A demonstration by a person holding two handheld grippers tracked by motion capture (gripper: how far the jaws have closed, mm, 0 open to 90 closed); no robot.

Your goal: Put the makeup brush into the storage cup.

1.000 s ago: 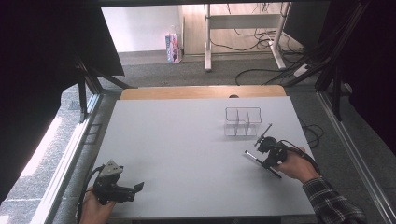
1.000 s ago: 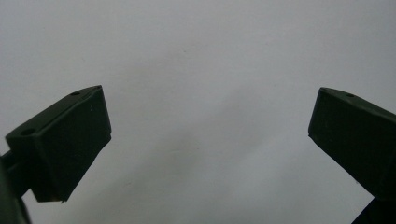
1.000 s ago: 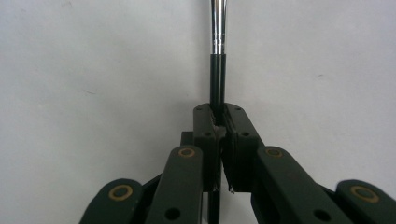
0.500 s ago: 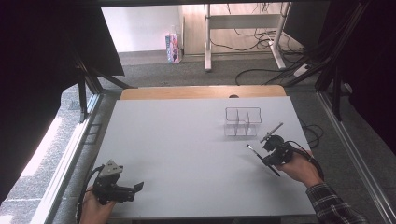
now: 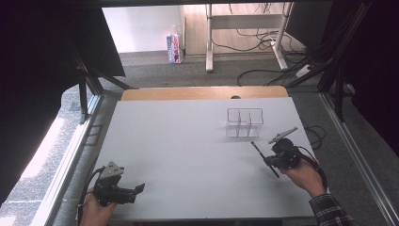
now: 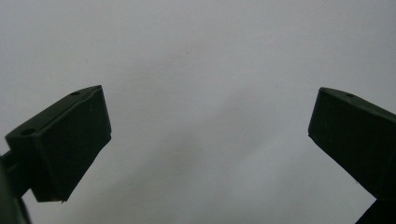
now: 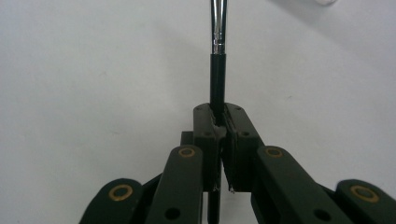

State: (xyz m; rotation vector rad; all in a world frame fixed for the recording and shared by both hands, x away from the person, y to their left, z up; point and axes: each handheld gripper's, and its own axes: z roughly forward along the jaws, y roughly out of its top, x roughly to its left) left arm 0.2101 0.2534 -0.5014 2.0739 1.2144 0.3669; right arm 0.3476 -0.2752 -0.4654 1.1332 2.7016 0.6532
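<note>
At about four o'clock on the white table point(image 5: 188, 141), right gripper point(image 7: 219, 122) clamps a thin black brush point(image 7: 217, 70), just below the clear divided box point(image 5: 244, 122). At seven o'clock, left gripper point(image 6: 210, 135): jaws spread wide, nothing between them.

The thing in hand is a thin brush point(image 7: 218, 70). It has a long black handle and a shiny silver band near its far end. It is held tight between the two black fingers point(image 7: 206, 128) of the right gripper point(image 5: 281, 157). It sticks out straight past them, above the white tabletop point(image 5: 188, 141), not touching it. In the high view the brush point(image 5: 263, 157) looks slanted, near a clear little box point(image 5: 244, 123) with compartments.
</note>
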